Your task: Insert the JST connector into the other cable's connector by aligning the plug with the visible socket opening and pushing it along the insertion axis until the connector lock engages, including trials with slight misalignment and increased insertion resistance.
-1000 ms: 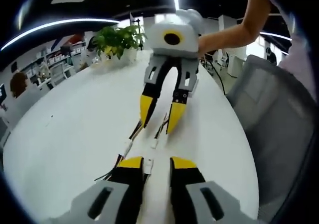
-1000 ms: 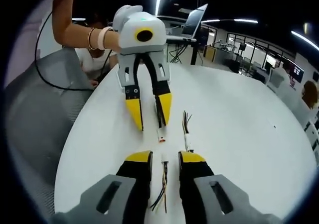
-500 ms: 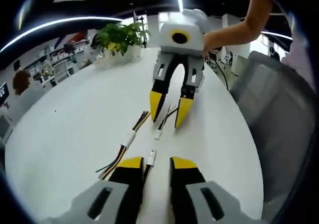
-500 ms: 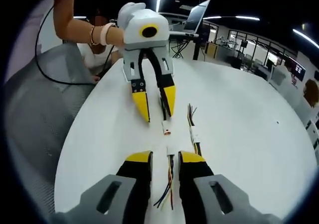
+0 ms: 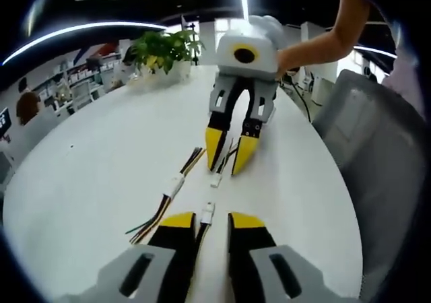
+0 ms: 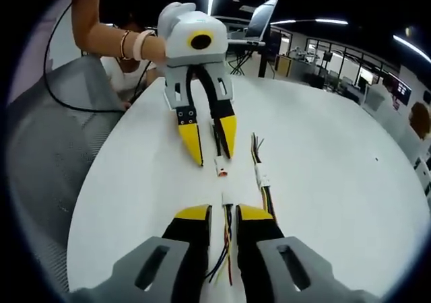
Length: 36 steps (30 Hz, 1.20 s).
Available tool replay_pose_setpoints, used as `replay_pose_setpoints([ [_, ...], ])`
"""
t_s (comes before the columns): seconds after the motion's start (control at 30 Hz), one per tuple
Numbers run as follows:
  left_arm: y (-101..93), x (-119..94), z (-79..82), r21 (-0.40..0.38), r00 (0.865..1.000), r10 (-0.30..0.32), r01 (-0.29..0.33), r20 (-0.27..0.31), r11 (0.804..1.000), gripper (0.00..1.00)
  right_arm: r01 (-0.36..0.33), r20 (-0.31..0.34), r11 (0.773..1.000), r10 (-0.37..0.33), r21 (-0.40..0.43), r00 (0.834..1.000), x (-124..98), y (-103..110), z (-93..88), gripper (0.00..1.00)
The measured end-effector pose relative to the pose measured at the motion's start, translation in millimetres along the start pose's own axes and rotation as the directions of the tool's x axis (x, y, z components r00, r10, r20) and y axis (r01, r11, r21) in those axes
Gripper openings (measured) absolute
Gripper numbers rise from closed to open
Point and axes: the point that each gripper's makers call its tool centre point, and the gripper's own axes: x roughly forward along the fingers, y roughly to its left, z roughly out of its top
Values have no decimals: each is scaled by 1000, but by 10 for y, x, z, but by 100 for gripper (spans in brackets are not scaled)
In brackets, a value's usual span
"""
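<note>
Since half a second ago, the two grippers have been drawn slightly closer over the white table point(image 5: 87, 175), and the right gripper's point(image 6: 224, 217) jaws have been narrowed around its cable. That gripper is seen pinching the wires of the plug cable point(image 6: 225, 199), while the left gripper point(image 5: 204, 221) is pinching the wires of the socket cable point(image 5: 207, 212), whose white connector faces the plug with a small gap between. A spare cable point(image 5: 174, 187) is left lying on the table just beside the socket cable.
</note>
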Motion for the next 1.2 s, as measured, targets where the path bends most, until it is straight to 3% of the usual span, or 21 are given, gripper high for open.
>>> replay_pose_setpoints([
  [0.2,-8,19,1,-19,1000,-4,4,12,1000,11,-2,23,999,1,41,1000,26,-26,-6,8],
  [0.27,-7,27,-5,-20,1000,-3,4,15,1000,11,0,25,999,-1,40,1000,37,-95,-26,7],
  [1.2,26,41,24,-57,997,-3,7,81,998,0,-22,53,998,19,58,998,56,-66,30,4],
])
